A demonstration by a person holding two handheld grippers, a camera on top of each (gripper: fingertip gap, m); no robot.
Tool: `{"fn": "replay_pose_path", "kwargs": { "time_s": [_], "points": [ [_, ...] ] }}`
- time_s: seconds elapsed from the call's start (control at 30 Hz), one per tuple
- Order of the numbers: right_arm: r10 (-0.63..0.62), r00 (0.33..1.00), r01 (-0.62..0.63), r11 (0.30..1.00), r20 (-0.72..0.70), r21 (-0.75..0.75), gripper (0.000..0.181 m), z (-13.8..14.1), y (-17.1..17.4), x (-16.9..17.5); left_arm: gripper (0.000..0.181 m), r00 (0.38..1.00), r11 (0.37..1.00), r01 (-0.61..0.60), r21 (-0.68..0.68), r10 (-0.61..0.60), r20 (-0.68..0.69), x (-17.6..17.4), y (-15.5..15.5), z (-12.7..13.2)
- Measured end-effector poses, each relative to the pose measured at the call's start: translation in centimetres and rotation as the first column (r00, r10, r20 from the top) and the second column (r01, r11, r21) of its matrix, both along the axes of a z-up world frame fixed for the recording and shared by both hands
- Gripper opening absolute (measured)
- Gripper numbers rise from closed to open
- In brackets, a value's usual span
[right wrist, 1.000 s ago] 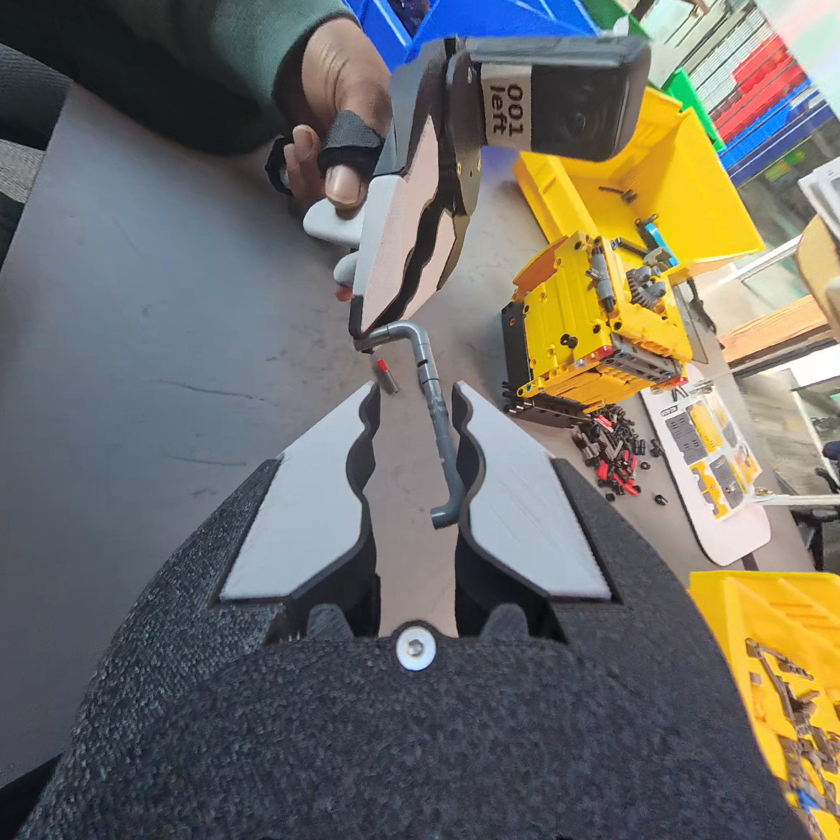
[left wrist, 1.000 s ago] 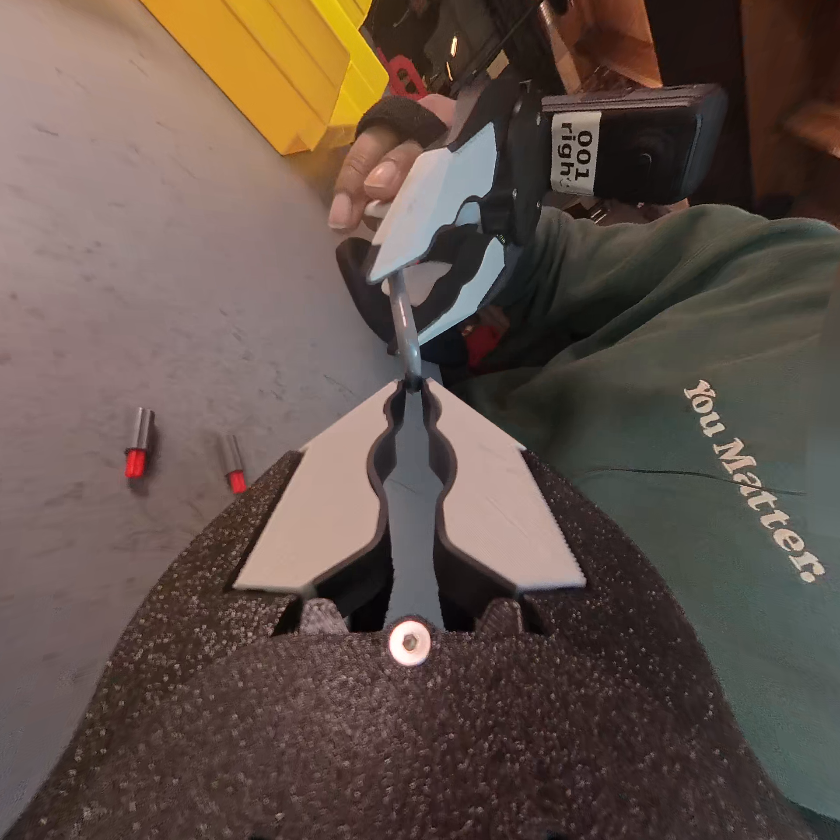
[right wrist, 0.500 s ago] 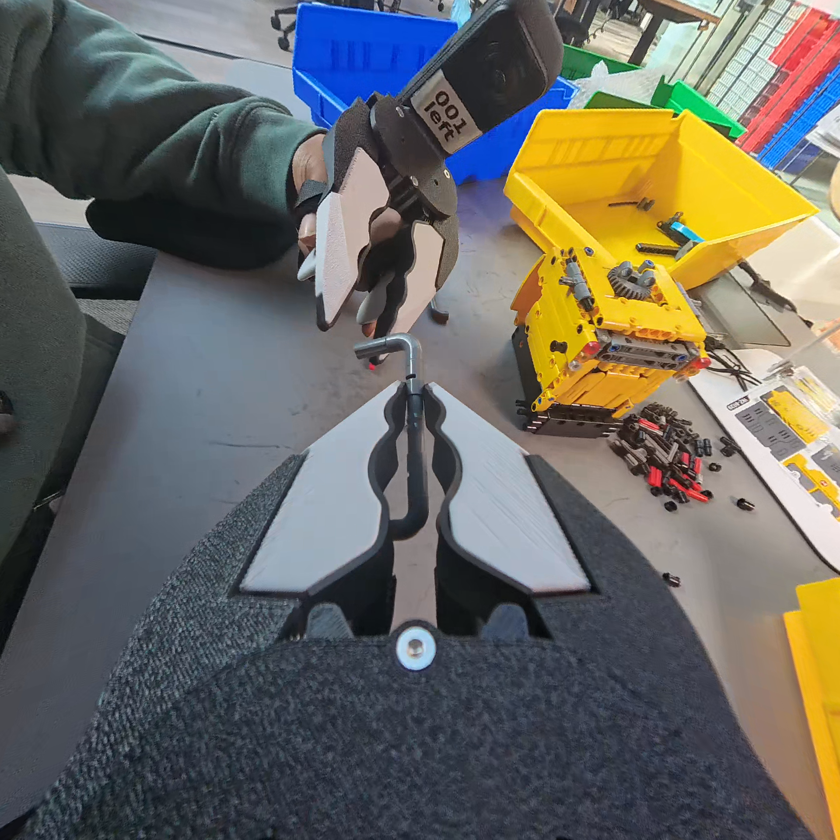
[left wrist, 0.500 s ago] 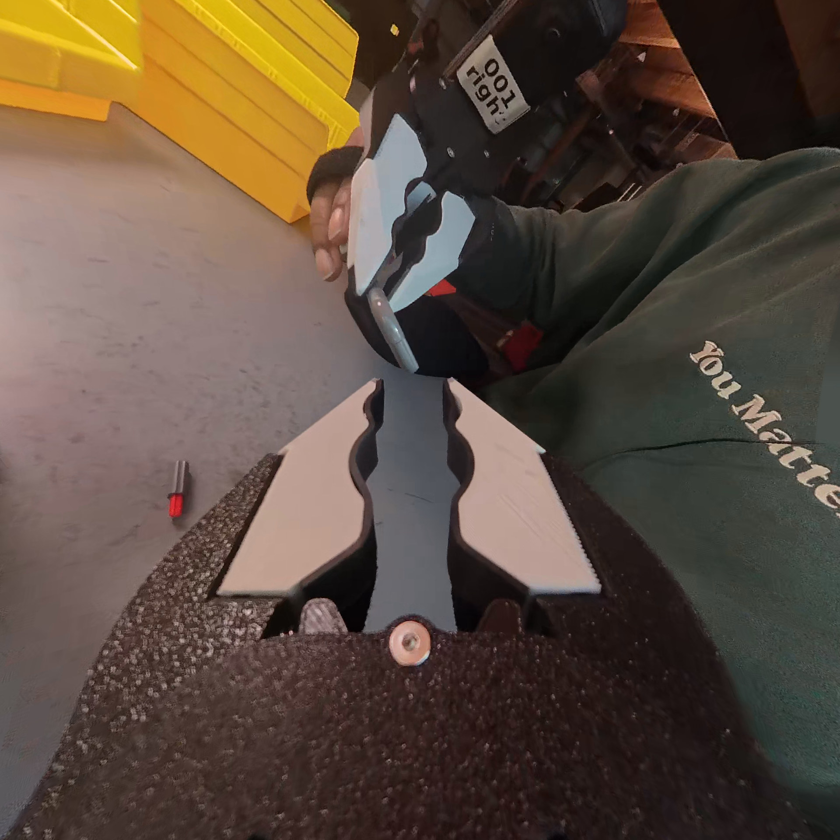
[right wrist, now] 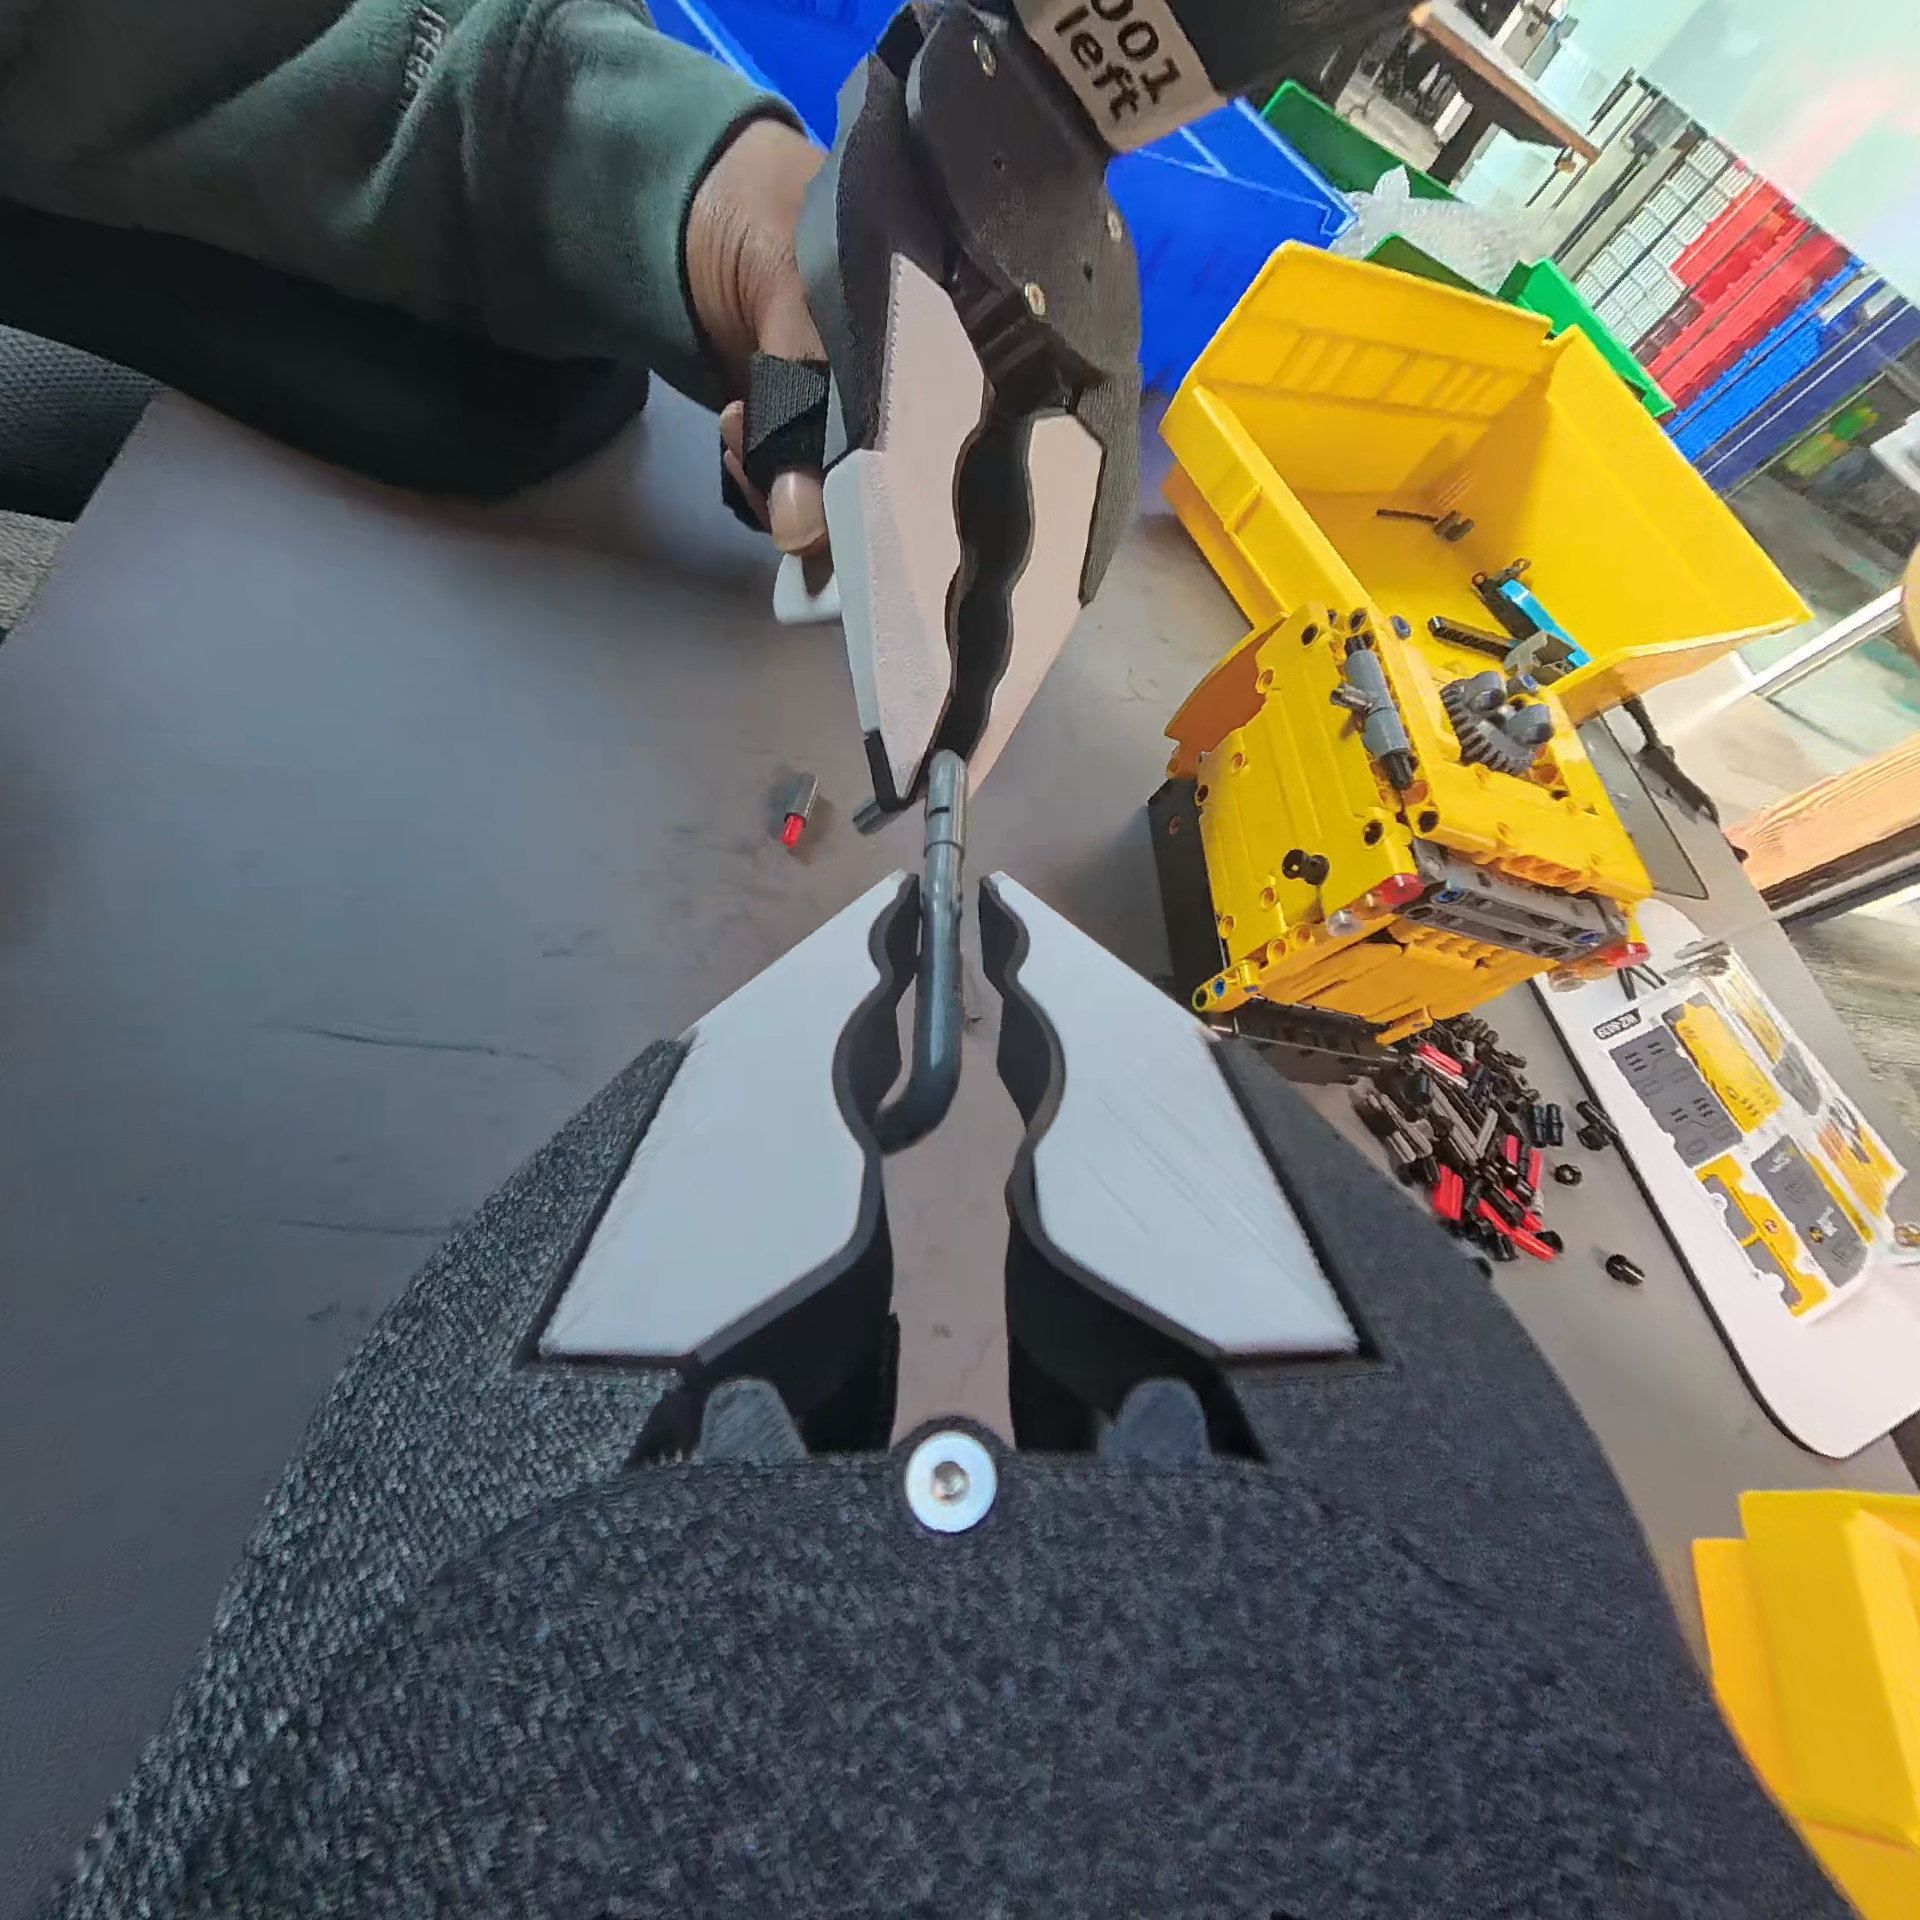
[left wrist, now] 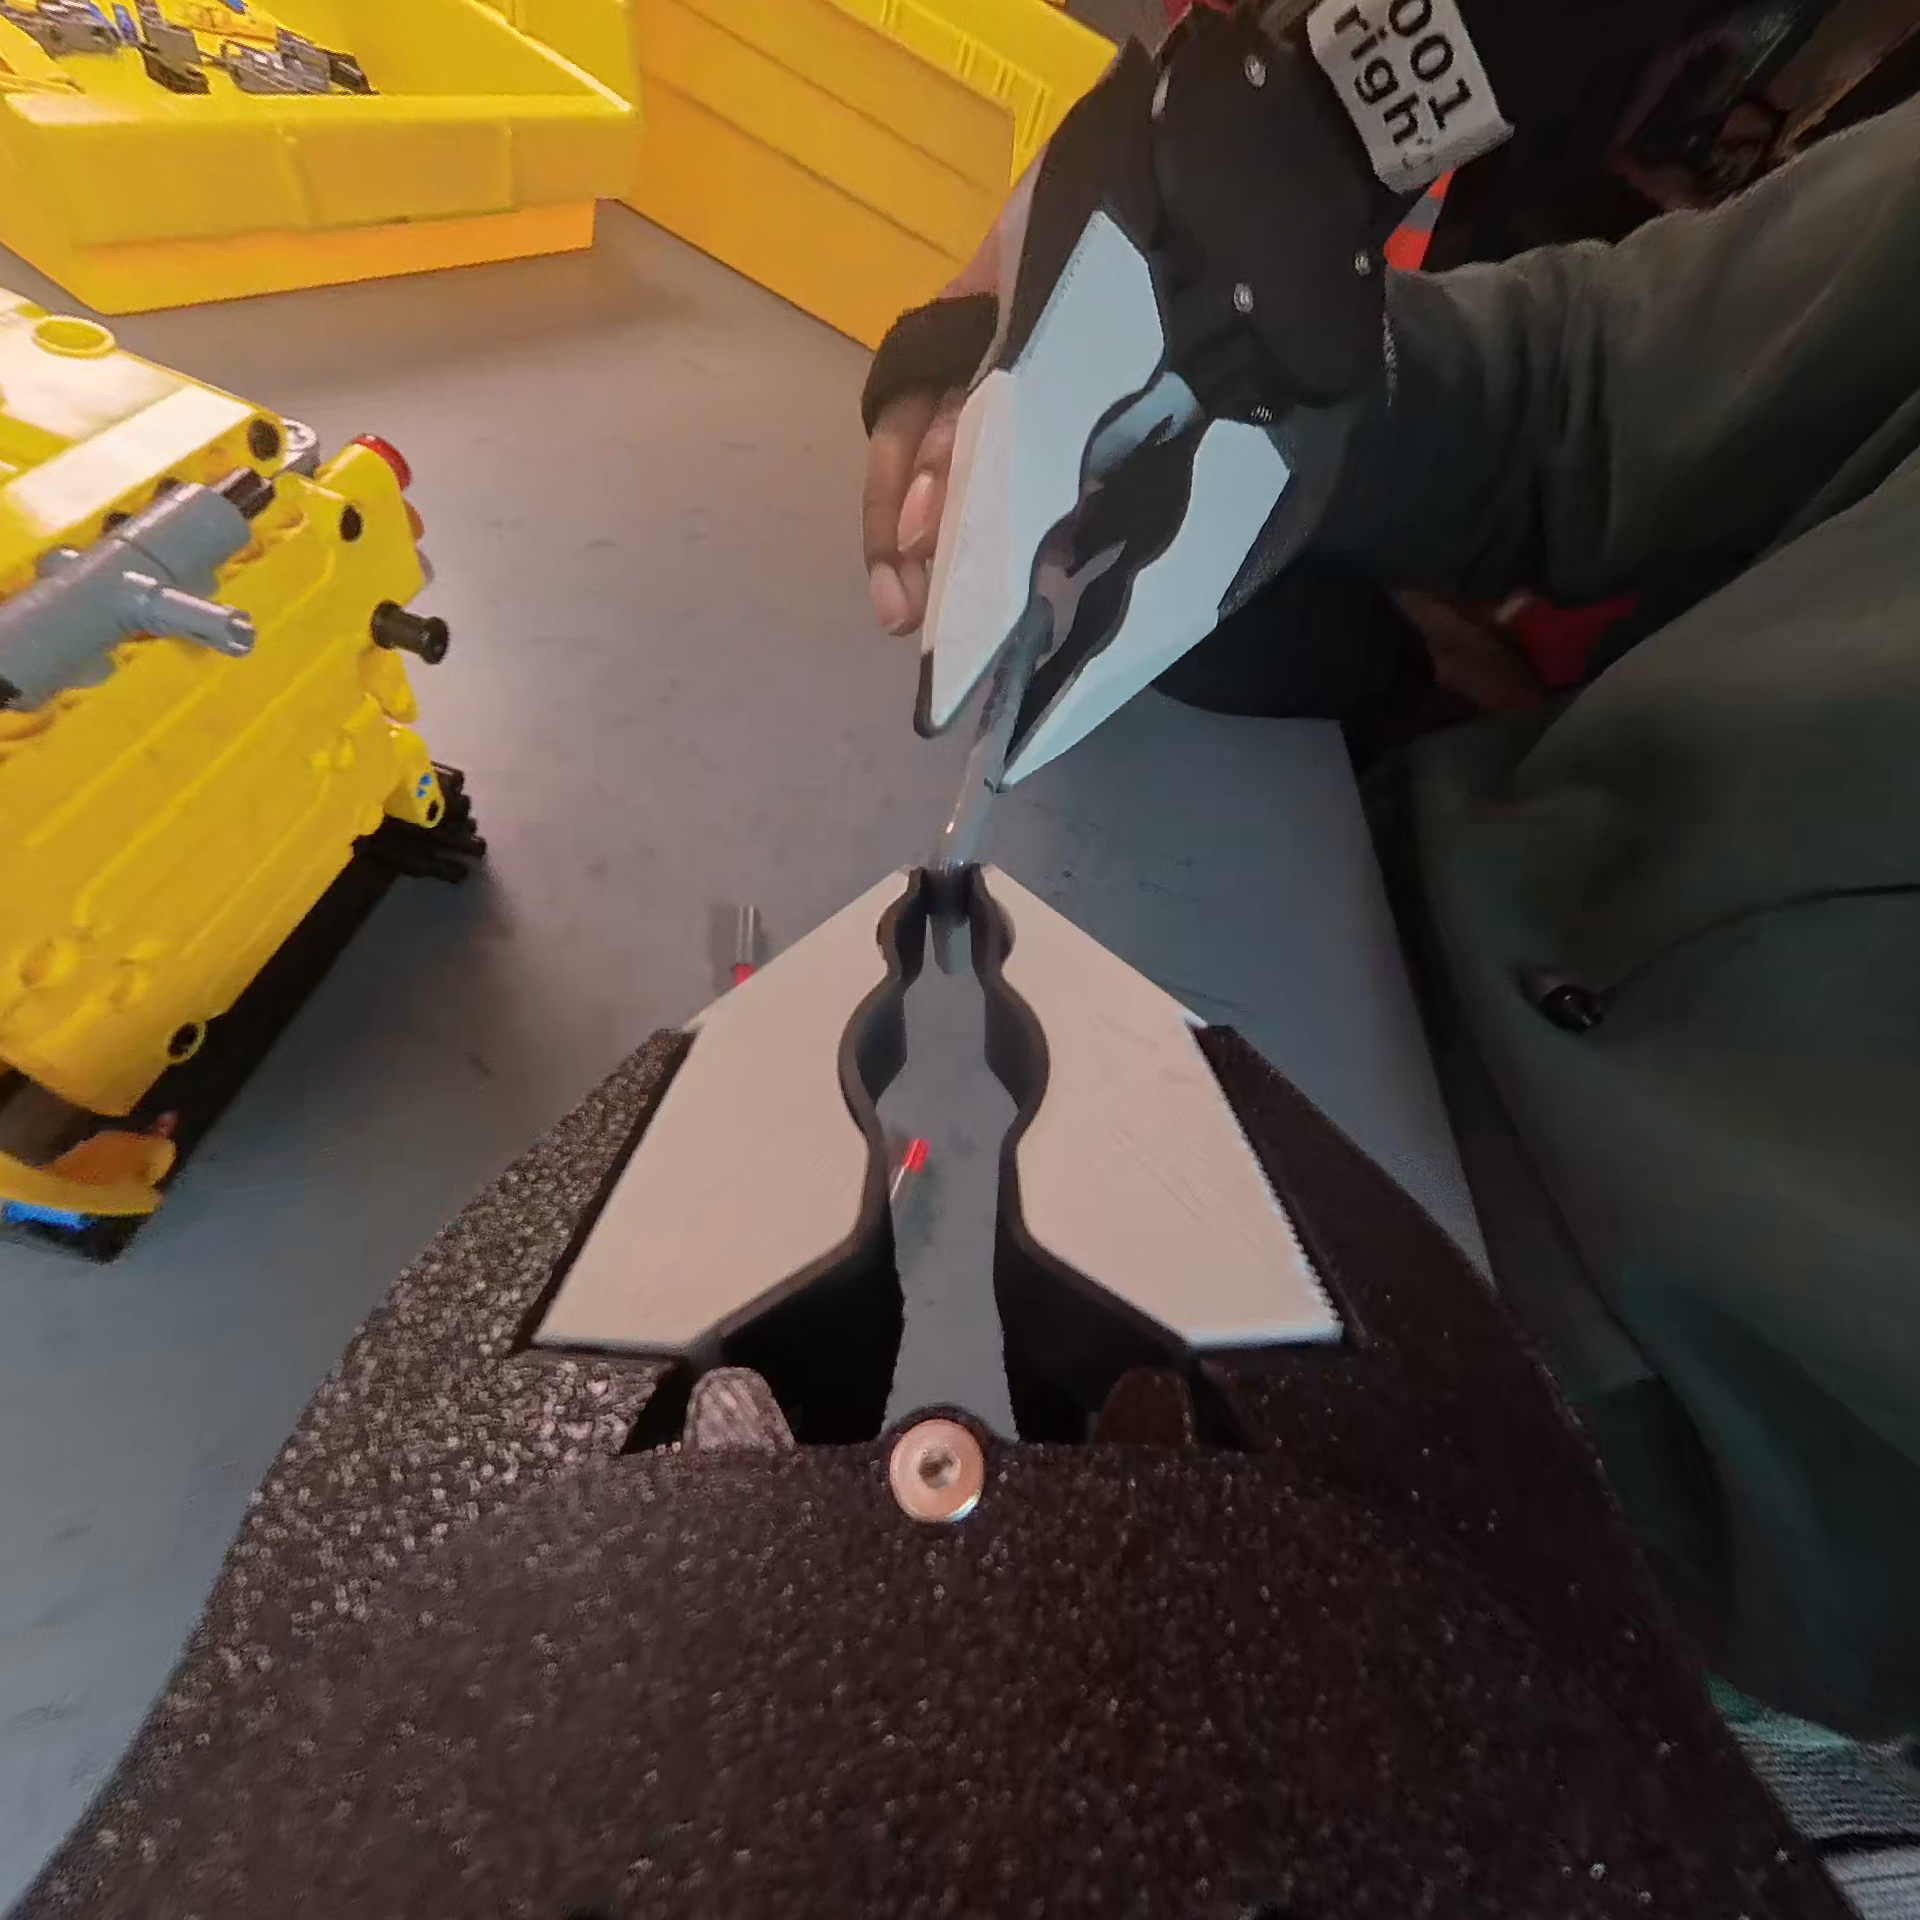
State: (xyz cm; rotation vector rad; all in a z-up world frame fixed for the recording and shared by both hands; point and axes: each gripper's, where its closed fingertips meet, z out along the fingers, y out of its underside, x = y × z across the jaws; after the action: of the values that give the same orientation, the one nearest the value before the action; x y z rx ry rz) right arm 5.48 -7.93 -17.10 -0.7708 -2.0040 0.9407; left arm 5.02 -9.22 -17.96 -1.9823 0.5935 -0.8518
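Observation:
A grey bent tube (left wrist: 971, 821) is held between both grippers above the grey table (left wrist: 623, 582). My left gripper (left wrist: 945, 883) is shut on one end of it. My right gripper (right wrist: 951, 883) is shut on the tube (right wrist: 940, 977), whose hooked end lies in the hollow between its fingers. In the left wrist view the right gripper (left wrist: 971, 748) comes in from above. In the right wrist view the left gripper (right wrist: 925, 779) meets the tube tip to tip. Two small red-tipped grey pins (left wrist: 744, 940) (left wrist: 906, 1169) lie on the table below.
A yellow brick-built model (right wrist: 1382, 831) stands to the right, with a yellow bin (right wrist: 1455, 436) behind it and a blue bin (right wrist: 1216, 229) farther back. A pile of black and red pins (right wrist: 1475, 1143) and an instruction sheet (right wrist: 1745, 1122) lie beside it. More yellow bins (left wrist: 312, 156) stand beyond. The tips of both grippers are at nearly the same place.
One second ago my left gripper held the tube and the right was open. The right then shut on it and the left opened. Now the left has shut on the free end again.

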Motion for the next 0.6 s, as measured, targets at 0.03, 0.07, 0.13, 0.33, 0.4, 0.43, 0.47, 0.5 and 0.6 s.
{"fn": "replay_pose_path", "kwargs": {
  "time_s": [0.03, 0.07, 0.13, 0.33, 0.4, 0.43, 0.47, 0.5, 0.6],
  "points": [
    [-0.004, 1.000, 0.004, 1.000, 0.013, -0.017, 0.016, -0.3, 0.3, 0.0, 0.007, 0.999, 1.000, -0.001, 0.015, 0.001, -0.039, -0.4, -0.2, -0.2],
    [-0.007, 1.000, 0.008, 0.999, 0.023, -0.041, 0.019, -0.5, 0.5, 0.1, 0.007, 0.997, 0.999, 0.000, 0.035, 0.003, -0.072, -0.8, -0.3, -0.3],
    [-0.012, 0.999, 0.016, 0.995, 0.040, -0.093, 0.019, -0.7, 1.1, 0.4, 0.007, 0.991, 0.998, -0.003, 0.070, 0.013, -0.134, -1.4, -0.5, -0.5],
    [0.024, 0.992, -0.006, 0.990, 0.125, -0.141, 0.007, -2.2, 0.8, 0.7, 0.007, 0.972, 0.999, 0.023, 0.045, -0.012, -0.234, -1.5, -0.8, -2.3],
    [0.039, 0.989, -0.020, 0.991, 0.142, -0.136, 0.007, -2.5, 0.6, 0.8, 0.008, 0.966, 0.999, 0.035, 0.028, -0.027, -0.259, -1.3, -0.9, -2.8],
    [0.044, 0.988, -0.023, 0.990, 0.145, -0.142, 0.007, -2.5, 0.5, 0.8, 0.012, 0.965, 0.999, 0.044, 0.030, -0.035, -0.259, -1.0, -1.0, -2.8],
    [0.042, 0.989, -0.022, 0.990, 0.142, -0.142, 0.007, -2.5, 0.4, 0.7, 0.016, 0.965, 0.998, 0.051, 0.037, -0.039, -0.259, -0.7, -1.0, -2.6],
    [0.044, 0.990, -0.025, 0.990, 0.133, -0.140, 0.007, -2.4, 0.2, 0.5, 0.017, 0.963, 0.997, 0.054, 0.047, -0.040, -0.267, -0.5, -1.0, -2.5],
    [0.061, 0.992, -0.046, 0.990, 0.112, -0.136, 0.007, -2.1, -0.7, 0.0, 0.007, 0.953, 0.995, 0.062, 0.075, -0.037, -0.301, 0.0, -0.8, -2.2]
  ]
}}
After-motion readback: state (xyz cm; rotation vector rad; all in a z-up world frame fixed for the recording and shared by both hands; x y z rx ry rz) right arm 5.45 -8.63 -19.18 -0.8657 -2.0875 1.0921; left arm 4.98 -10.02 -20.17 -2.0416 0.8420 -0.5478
